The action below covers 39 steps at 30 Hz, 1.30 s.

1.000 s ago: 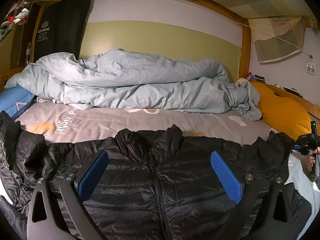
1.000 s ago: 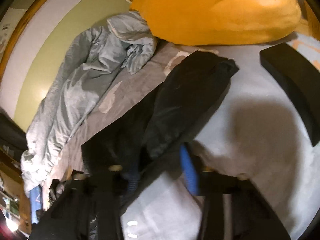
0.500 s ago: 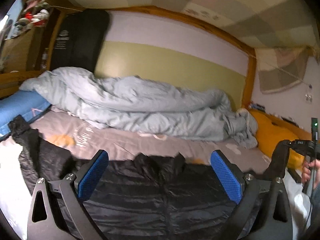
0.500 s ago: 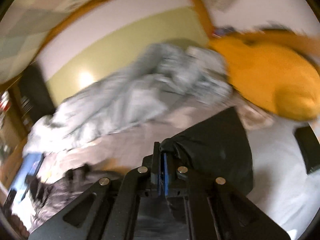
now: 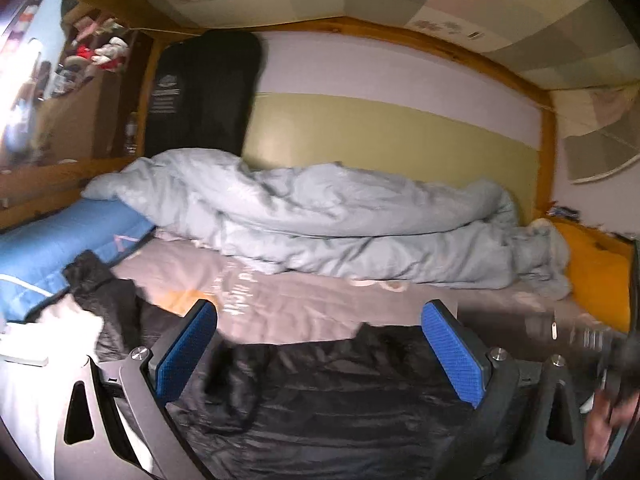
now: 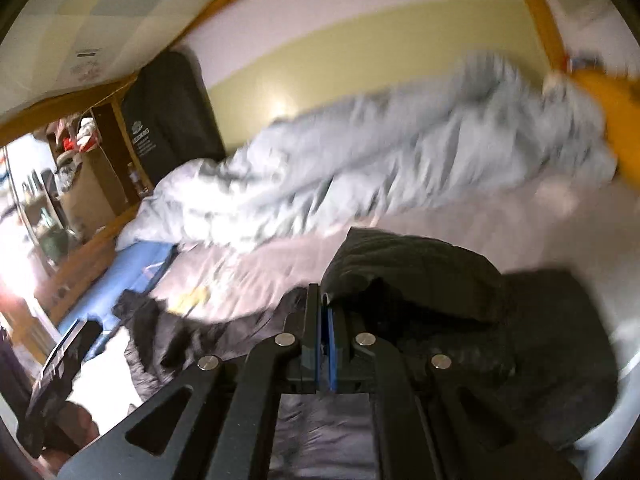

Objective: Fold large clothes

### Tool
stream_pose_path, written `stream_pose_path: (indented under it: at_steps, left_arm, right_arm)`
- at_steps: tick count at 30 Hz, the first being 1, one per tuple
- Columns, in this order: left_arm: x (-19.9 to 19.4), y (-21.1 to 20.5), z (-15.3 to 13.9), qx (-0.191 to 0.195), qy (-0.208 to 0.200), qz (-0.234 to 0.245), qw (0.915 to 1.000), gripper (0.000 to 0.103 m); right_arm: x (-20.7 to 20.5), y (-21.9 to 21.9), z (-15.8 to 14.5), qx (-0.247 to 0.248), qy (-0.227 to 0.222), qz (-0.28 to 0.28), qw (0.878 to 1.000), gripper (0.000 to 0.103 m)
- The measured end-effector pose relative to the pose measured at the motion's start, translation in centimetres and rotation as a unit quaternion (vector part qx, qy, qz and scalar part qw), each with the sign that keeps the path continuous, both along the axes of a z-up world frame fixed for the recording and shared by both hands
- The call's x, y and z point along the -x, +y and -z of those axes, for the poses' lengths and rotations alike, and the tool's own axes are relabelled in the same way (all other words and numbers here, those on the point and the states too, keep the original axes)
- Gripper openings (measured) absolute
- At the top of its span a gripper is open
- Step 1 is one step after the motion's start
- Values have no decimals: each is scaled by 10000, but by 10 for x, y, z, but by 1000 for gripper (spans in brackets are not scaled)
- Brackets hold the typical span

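The black jacket [image 5: 340, 392] lies spread on the bed [image 5: 320, 300], in front of the grey duvet [image 5: 320, 224]. The right tongs [image 6: 325, 336] are pinching its sleeve, lifted clear of the jacket, probably to fold it inward. The left tongs [image 5: 320, 352] hang spread above the jacket, holding nothing.

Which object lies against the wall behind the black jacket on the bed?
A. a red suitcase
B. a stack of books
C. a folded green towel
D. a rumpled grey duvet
D: a rumpled grey duvet stretches along the wall, beyond the black jacket.
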State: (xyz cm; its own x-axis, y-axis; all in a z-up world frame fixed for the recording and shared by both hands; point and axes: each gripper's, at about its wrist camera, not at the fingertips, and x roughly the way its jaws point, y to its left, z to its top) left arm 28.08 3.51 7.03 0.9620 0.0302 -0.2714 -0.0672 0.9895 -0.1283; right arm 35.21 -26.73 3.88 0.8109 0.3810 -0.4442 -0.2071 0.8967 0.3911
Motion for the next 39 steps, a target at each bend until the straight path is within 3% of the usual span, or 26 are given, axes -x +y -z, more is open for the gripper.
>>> stream_pose_path:
  at_steps: [2,5,8,9,10,12,18,22,25,29,32,34,35,39]
  left_arm:
    - [-8,8,8,-26,109,-162,9998,103]
    - [-17,17,17,194,250,-100,9994,103]
    - [-23,14,23,160,362,-72,9992,103]
    - [-25,11,25,129,380,-70,9992,103]
    - [-25,8,26,107,394,-45,9992,103]
    - [-27,1,28,105,424,66,9990,103]
    - [-28,-25,35,84,443,528,9976,103]
    - [-30,-47,40,172,557,1209,9909,103]
    - [-34,-72,45,211,808,1845,9793,103]
    - [-38,-127,56,-331,1233,2496,9599,103]
    - [-41,-165,69,-953,1504,2467,9526,103]
    - [-49,-180,79,-1131,1773,2403,9477,103]
    - [-56,-185,86,-1171,1946,2338,9454,103]
    - [-78,-182,107,-1433,2279,1723,9475,97]
  right_arm:
    - [-4,7,33,-99,217,8,9997,3]
    - [-13,16,74,131,665,-116,9976,3]
    - [-20,17,86,48,1013,-507,9935,6]
    - [-20,17,87,114,1056,-522,9930,13]
    - [-19,17,90,153,1120,-587,9919,31]
    - [-19,14,93,92,1246,-627,9902,53]
    - [-11,-6,76,-41,1026,-408,9939,67]
    - [1,-38,53,171,648,344,9972,68]
    - [12,-62,39,474,454,892,9938,68]
    - [16,-95,38,543,580,1269,9887,68]
    - [3,-109,53,876,991,1286,9828,64]
    - [-7,-119,66,787,1254,1302,9804,46]
    - [-11,-125,72,634,1437,1277,9793,43]
    - [-11,-133,80,424,1604,1170,9792,39]
